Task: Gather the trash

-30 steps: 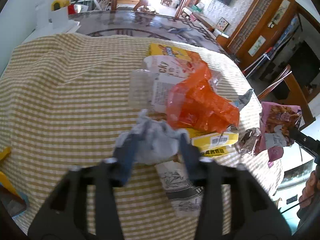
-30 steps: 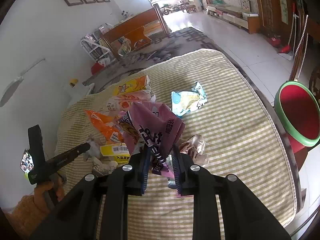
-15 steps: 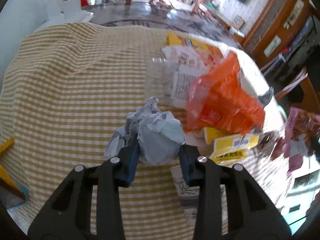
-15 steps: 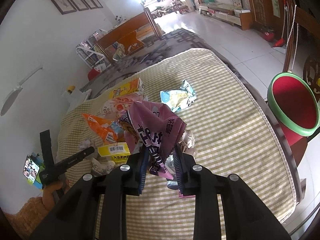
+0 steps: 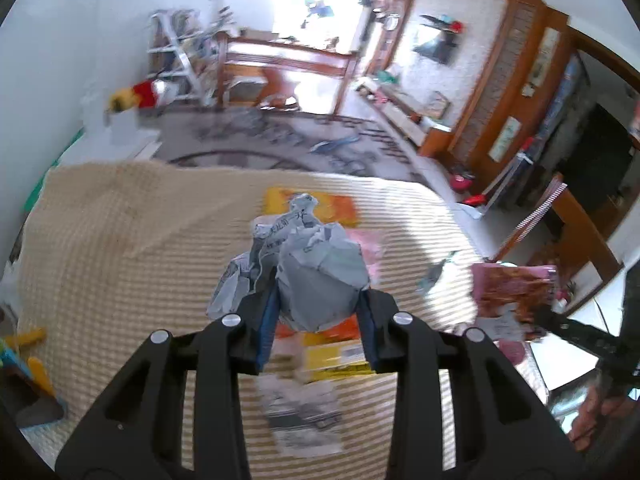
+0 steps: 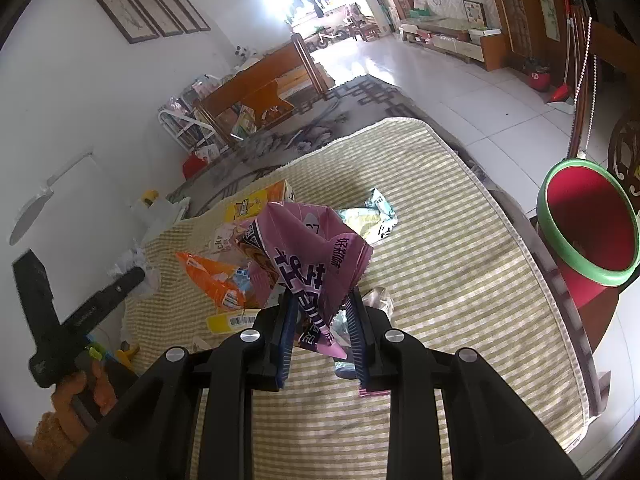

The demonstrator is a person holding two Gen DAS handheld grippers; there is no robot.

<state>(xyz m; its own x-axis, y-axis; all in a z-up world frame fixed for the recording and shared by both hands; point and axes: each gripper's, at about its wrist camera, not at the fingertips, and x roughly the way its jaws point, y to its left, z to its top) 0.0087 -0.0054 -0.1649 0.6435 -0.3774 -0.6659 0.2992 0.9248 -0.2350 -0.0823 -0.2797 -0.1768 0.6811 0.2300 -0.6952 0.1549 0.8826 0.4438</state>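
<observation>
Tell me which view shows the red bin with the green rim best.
The right wrist view: the red bin sits whole and sharp beyond the table's right edge, its open mouth facing the camera. The left wrist view does not show it.

There were 2 grippers: the left gripper (image 5: 316, 326) and the right gripper (image 6: 320, 336). Each held 1 item: 1 crumpled grey paper ball (image 5: 316, 280) and 1 pink wrapper (image 6: 316, 256). 1 red bin (image 6: 588, 224) stood beside 1 checked tablecloth (image 6: 440, 280). 4 framed pictures (image 6: 148, 10) hung together.
</observation>
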